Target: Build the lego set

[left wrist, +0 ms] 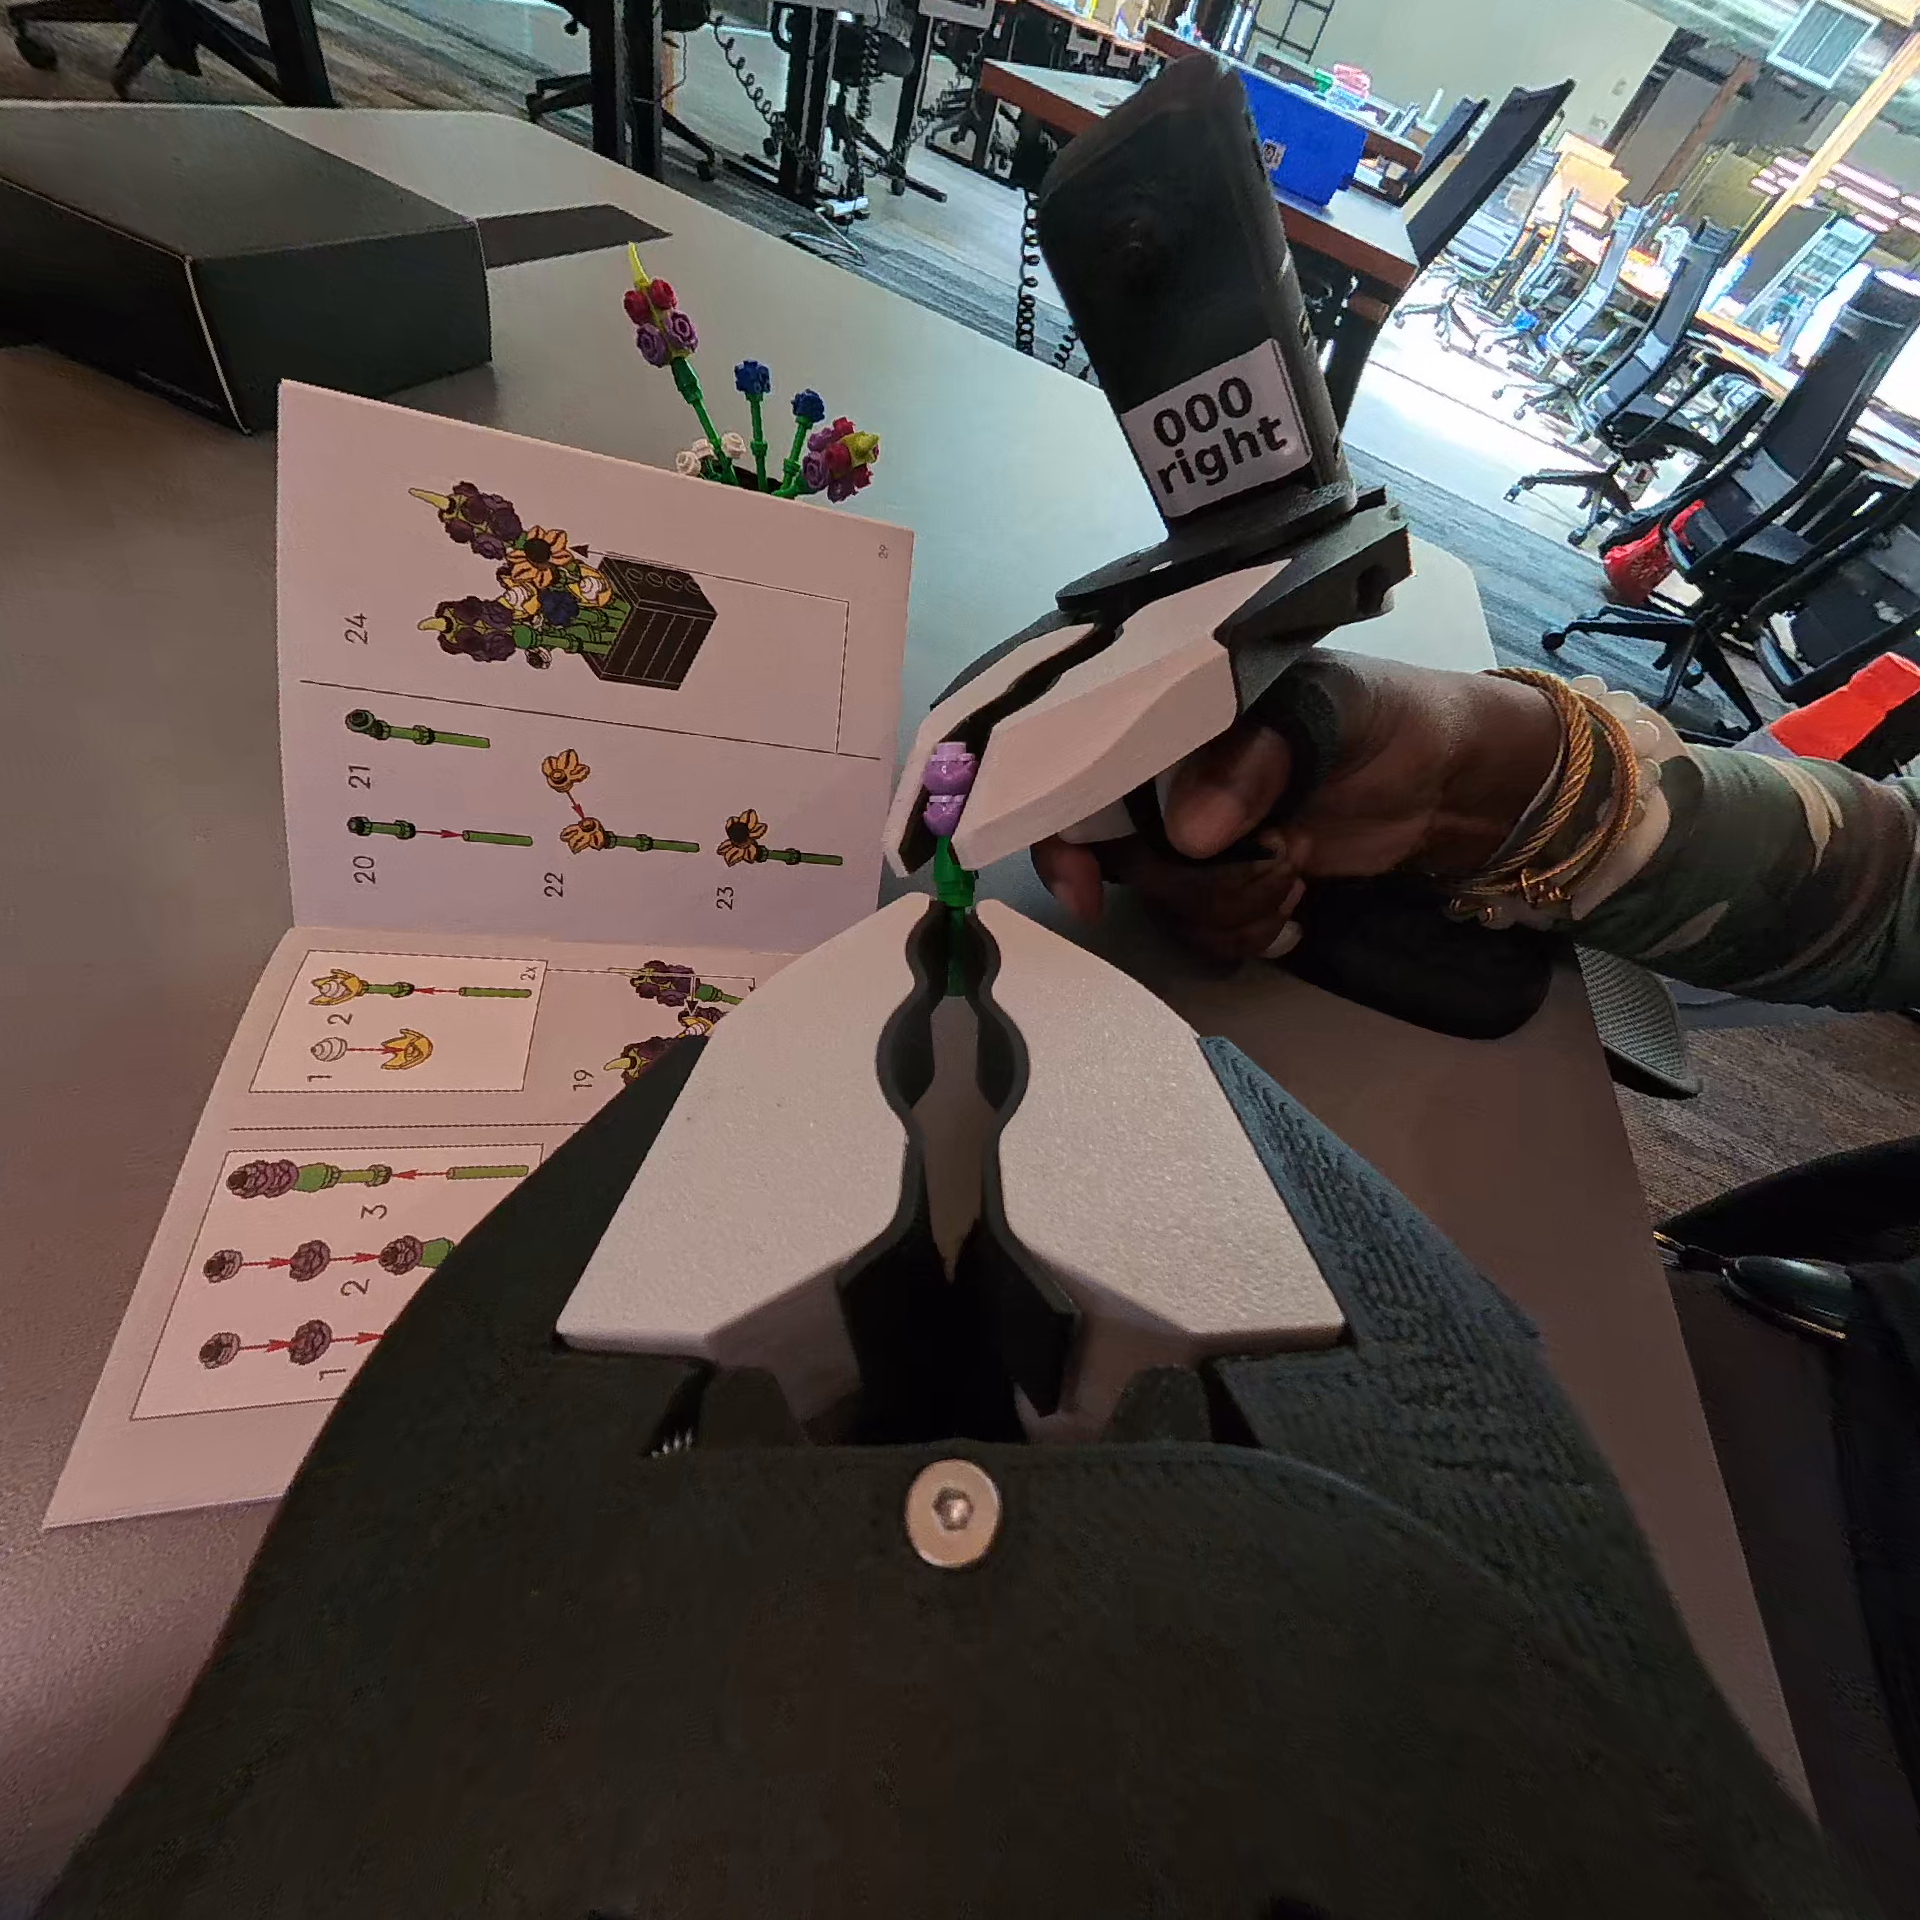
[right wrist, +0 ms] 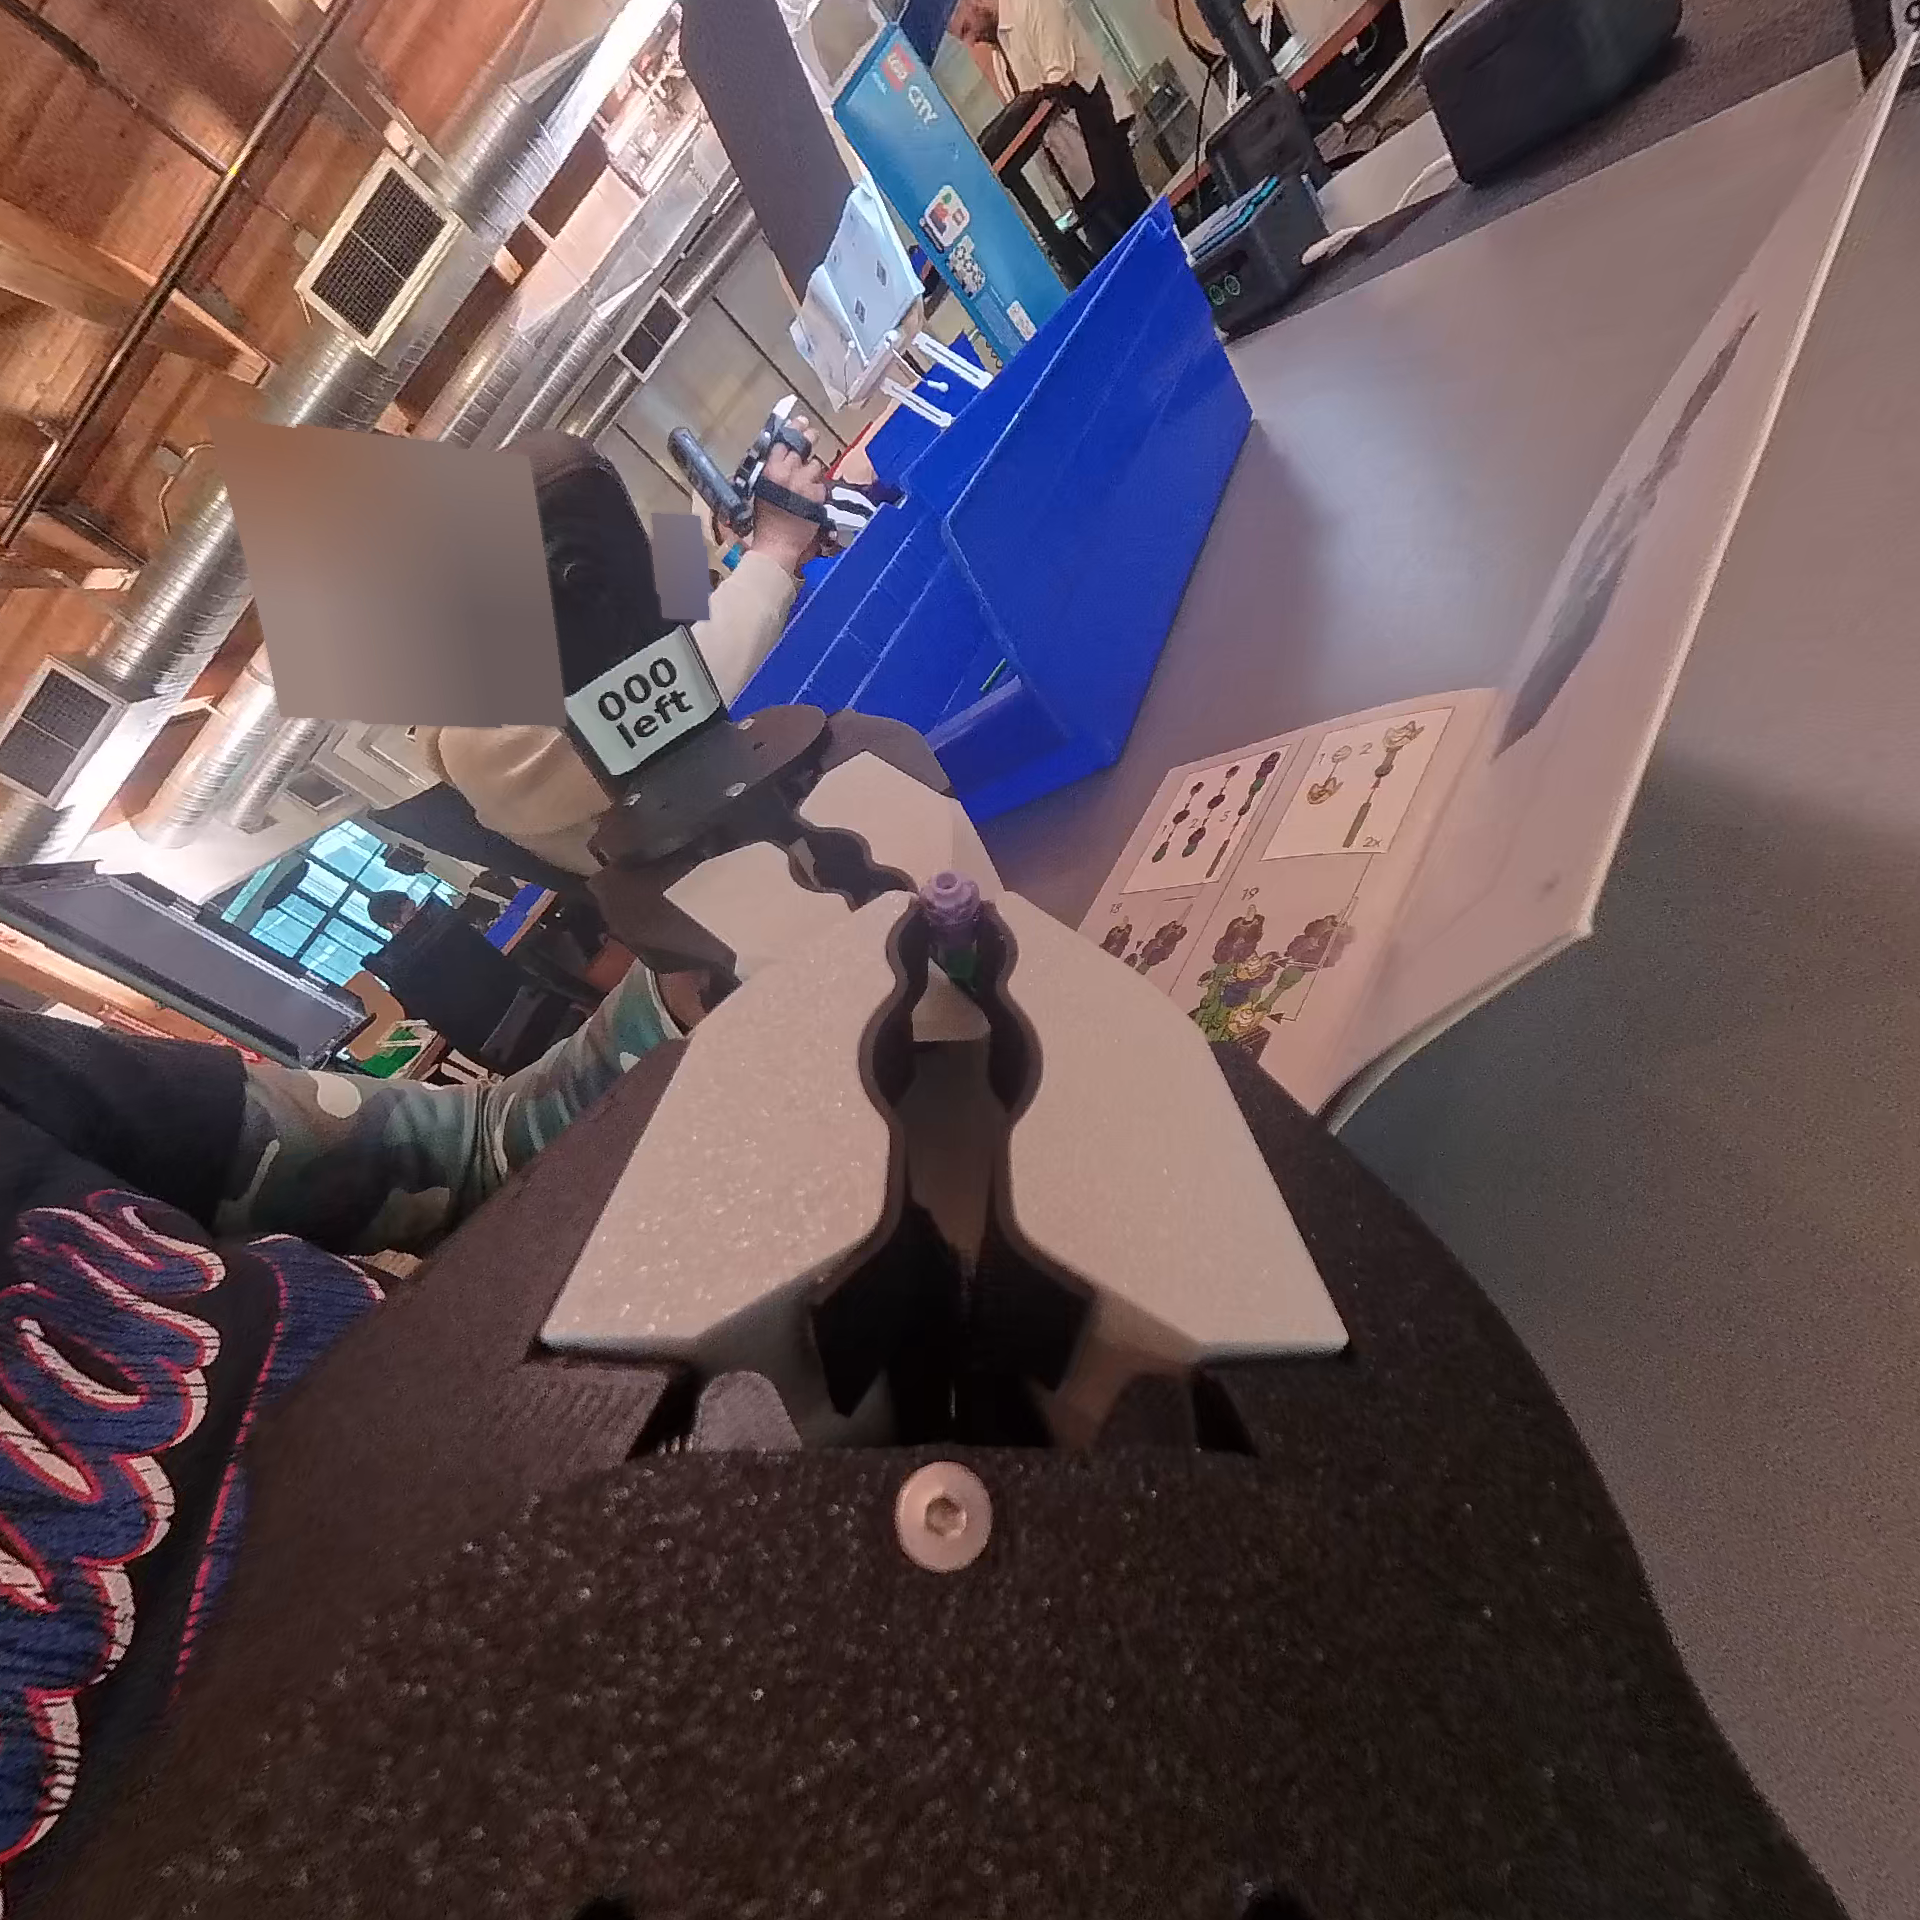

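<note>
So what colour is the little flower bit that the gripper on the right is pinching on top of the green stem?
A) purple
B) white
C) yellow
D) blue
A: the right gripper is shut on a purple flower piece that sits atop the green stem, while the left gripper pinches that stem lower down.
</note>
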A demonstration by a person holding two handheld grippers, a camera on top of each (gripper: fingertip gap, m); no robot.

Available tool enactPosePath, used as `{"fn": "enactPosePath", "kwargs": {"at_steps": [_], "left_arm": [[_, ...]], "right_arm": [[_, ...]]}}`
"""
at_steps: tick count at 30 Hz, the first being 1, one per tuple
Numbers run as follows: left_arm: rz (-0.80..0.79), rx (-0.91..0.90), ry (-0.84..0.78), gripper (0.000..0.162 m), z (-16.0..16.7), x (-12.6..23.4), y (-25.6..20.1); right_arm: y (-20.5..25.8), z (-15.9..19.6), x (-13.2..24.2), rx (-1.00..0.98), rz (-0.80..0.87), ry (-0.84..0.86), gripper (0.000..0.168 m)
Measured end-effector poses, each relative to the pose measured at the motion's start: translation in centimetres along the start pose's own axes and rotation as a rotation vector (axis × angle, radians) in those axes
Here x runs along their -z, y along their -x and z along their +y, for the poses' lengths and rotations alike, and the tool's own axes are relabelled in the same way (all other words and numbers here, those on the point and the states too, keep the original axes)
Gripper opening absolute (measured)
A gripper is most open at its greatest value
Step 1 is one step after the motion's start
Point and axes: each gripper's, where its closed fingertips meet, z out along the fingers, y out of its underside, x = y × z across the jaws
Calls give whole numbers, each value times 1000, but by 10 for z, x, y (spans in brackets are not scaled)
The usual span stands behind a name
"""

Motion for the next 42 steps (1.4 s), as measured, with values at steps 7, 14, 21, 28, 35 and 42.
{"fn": "enactPosePath", "kwargs": {"at_steps": [7,14,21,28,35,42], "left_arm": [[23,14,-19,2,-5,0,-3],[59,50,-70,2,-13,3,-6],[56,48,-87,2,-16,5,-7],[29,22,-87,2,-14,4,-4],[15,-5,-74,2,-12,4,-3],[93,17,-97,8,-20,5,-12]], "right_arm": [[5,-8,3,16,-40,-64,12],[17,-10,2,126,-57,-76,33],[13,-11,2,156,-15,-82,8],[12,-8,1,182,9,-59,8],[9,-5,0,186,24,-39,8],[21,-15,8,219,-29,-111,8]]}}
